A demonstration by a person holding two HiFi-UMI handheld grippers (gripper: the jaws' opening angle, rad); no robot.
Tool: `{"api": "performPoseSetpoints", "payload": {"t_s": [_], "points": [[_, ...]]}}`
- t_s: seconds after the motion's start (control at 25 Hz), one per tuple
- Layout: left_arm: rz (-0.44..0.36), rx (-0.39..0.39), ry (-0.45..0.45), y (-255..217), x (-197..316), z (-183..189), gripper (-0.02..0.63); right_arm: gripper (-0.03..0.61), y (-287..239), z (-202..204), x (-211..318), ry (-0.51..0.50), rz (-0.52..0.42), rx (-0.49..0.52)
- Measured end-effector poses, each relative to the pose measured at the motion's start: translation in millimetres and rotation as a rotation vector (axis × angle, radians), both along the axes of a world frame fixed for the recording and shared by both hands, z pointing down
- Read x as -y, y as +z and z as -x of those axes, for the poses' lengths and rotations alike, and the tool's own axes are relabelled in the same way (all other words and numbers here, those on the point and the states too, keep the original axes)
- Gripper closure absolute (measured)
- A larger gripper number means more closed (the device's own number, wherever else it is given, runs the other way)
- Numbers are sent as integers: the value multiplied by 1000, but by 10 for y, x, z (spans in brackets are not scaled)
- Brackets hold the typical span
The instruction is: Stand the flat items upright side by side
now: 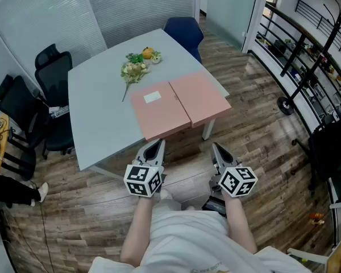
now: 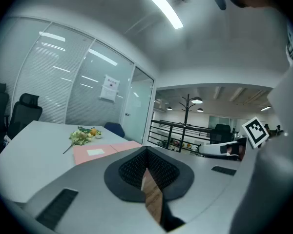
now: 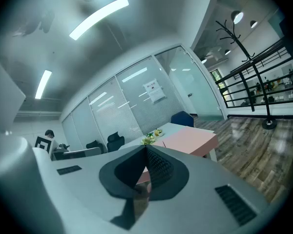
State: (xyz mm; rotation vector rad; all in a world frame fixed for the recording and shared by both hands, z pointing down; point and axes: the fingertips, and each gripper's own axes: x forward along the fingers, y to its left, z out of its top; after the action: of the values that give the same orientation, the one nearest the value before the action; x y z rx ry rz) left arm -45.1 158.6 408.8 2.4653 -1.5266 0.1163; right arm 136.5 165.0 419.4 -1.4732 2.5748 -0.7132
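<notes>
1. Two flat pink items, perhaps folders, lie edge to edge on the near corner of the worktop (image 1: 96,104): the left pink item (image 1: 159,114) and the right pink item (image 1: 202,97).
2. The left gripper (image 1: 157,143) and the right gripper (image 1: 216,147) are both clenched on nothing, over the floor just short of the worktop's edge.
3. Both items lie straight ahead. Each gripper is nearer the item on its own side, and their shared seam runs away from the person.

Wood floor (image 1: 261,124), glass walls (image 1: 40,16), black chairs (image 1: 54,75)
</notes>
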Motion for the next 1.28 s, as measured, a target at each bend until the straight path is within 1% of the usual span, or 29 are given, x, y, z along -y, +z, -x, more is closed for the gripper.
{"api": "performPoseSetpoints", "payload": {"t_s": [0.32, 0.44, 0.52, 0.56, 0.6, 0.64, 0.68, 0.72, 0.76, 0.92, 1.16, 1.28], "points": [[9, -14, -4, -10, -102, -64, 607, 563, 8, -113, -136, 6, 13, 16], [-6, -26, -1, -63, -132, -102, 607, 563, 11, -179, -165, 13, 26, 32], [-20, -57, 15, -111, -156, -143, 604, 561, 12, -227, -186, 19, 37, 81], [-14, -92, 31, -120, -168, -180, 602, 561, 5, -258, -202, 20, 41, 125], [4, -134, 48, -111, -177, -224, 486, 560, -4, -287, -219, 14, 46, 173], [27, -169, 63, -88, -183, -266, 349, 482, -5, -308, -236, 1, 54, 214], [47, -184, 71, -56, -190, -300, 336, 364, 4, -324, -250, -12, 66, 244], [60, -179, 74, -19, -196, -327, 322, 333, 20, -341, -261, -18, 78, 261], [69, -165, 77, 16, -200, -353, 319, 319, 40, -365, -271, -16, 89, 268], [94, -134, 108, 94, -154, -515, 316, 307, 103, -487, -266, 14, 109, 271], [138, -86, 180, 336, 117, -779, 316, 307, 347, -704, -59, 67, 150, 286], [172, -97, 196, 485, 372, -890, 316, 307, 497, -824, 144, 92, 183, 284]]}}
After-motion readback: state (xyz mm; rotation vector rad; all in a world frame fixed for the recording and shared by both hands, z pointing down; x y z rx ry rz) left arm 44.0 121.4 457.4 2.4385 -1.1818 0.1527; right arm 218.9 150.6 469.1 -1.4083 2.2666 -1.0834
